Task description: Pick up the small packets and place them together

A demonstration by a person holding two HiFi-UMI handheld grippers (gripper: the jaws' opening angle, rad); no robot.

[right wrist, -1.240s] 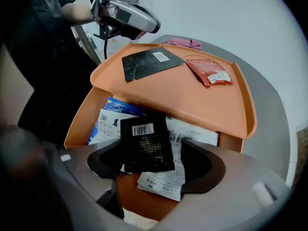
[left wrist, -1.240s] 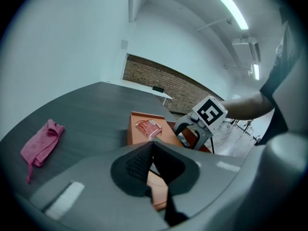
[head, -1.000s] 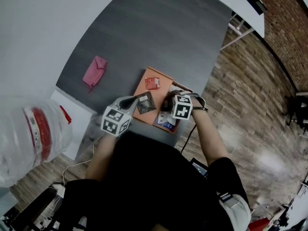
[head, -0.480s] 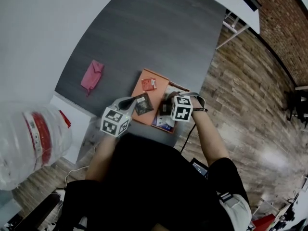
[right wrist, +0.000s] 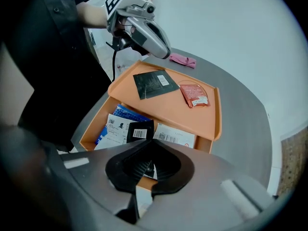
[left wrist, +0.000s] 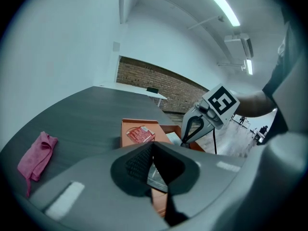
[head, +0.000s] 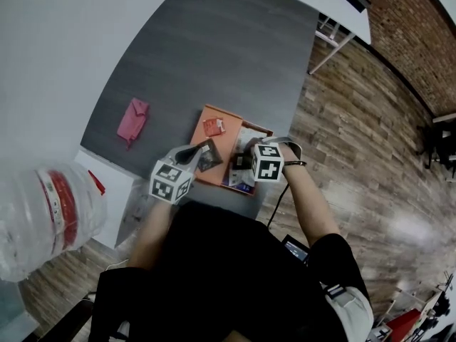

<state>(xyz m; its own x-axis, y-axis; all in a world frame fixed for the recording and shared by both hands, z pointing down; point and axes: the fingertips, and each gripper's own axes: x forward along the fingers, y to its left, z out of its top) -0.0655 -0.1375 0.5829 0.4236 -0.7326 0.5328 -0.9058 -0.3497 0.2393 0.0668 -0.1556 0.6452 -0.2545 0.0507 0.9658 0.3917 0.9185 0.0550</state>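
- Small black packet point(right wrist: 139, 130) with a barcode label is caught by its lower edge in the right gripper point(right wrist: 150, 141), whose jaws have just been closing and are now pressed together on it.
- It is held over the orange box point(right wrist: 91, 129) at the near edge of the gray table point(head: 214, 55). A blue-and-white packet point(right wrist: 115, 123) and a white labelled packet point(right wrist: 175, 136) are seen lying inside the box.
- Over to the left gripper point(left wrist: 152, 144): its jaws are brought together with nothing pinched between them. The tips are poised just beside the larger black packet point(right wrist: 151, 84).
- That larger packet is laid flat on the orange tray point(right wrist: 166, 110), which is set against the far side of the box.
- A red packet point(right wrist: 195, 95) is spotted on the same tray, near the larger black one but apart from it.
- A pink cloth point(head: 132, 120) is seen on the table well apart from the tray, to its left in the head view.
- A clear water bottle point(head: 43, 216) with a red band is caught at the left edge of the head view.
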